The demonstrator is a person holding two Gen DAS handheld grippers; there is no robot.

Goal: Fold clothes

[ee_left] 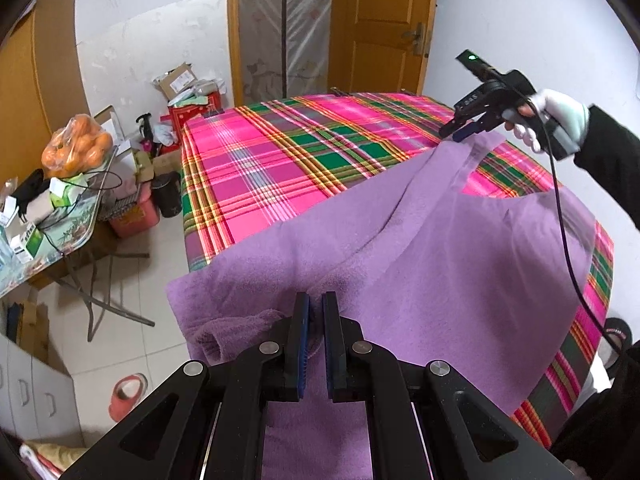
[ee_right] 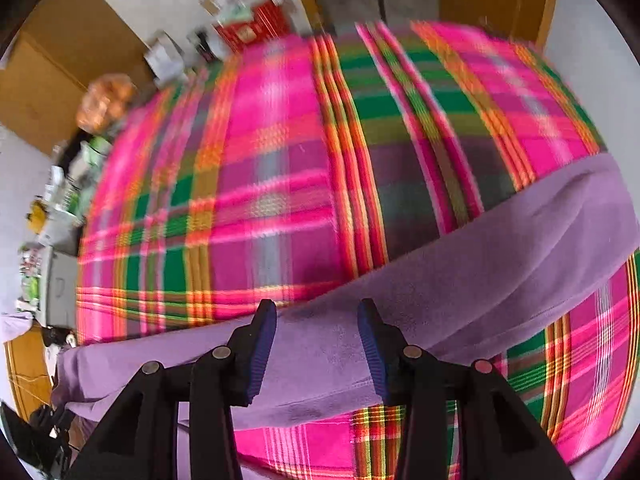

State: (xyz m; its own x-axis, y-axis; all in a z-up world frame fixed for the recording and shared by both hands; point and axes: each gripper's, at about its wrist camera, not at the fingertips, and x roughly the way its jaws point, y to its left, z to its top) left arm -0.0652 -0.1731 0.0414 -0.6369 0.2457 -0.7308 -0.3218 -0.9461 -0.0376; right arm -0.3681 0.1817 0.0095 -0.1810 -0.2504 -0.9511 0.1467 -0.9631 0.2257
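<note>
A purple fleece garment (ee_left: 420, 248) lies on a bed with a pink, green and orange plaid cover (ee_left: 272, 160). My left gripper (ee_left: 316, 300) is shut on a fold of the garment at its near left edge, beside a rolled sleeve cuff (ee_left: 224, 332). My right gripper (ee_left: 460, 134) is at the garment's far edge, touching a raised corner. In the right wrist view my right gripper (ee_right: 316, 308) is open, its blue pads apart over a purple band of the garment (ee_right: 440, 280) lying across the plaid cover (ee_right: 280, 180).
A folding table (ee_left: 48, 248) with boxes and a bag of oranges (ee_left: 76, 148) stands left of the bed. Boxes and a dark bin (ee_left: 168, 196) sit on the floor by the wall. A wooden door (ee_left: 380, 24) is behind the bed. A slipper (ee_left: 128, 396) lies on the tiles.
</note>
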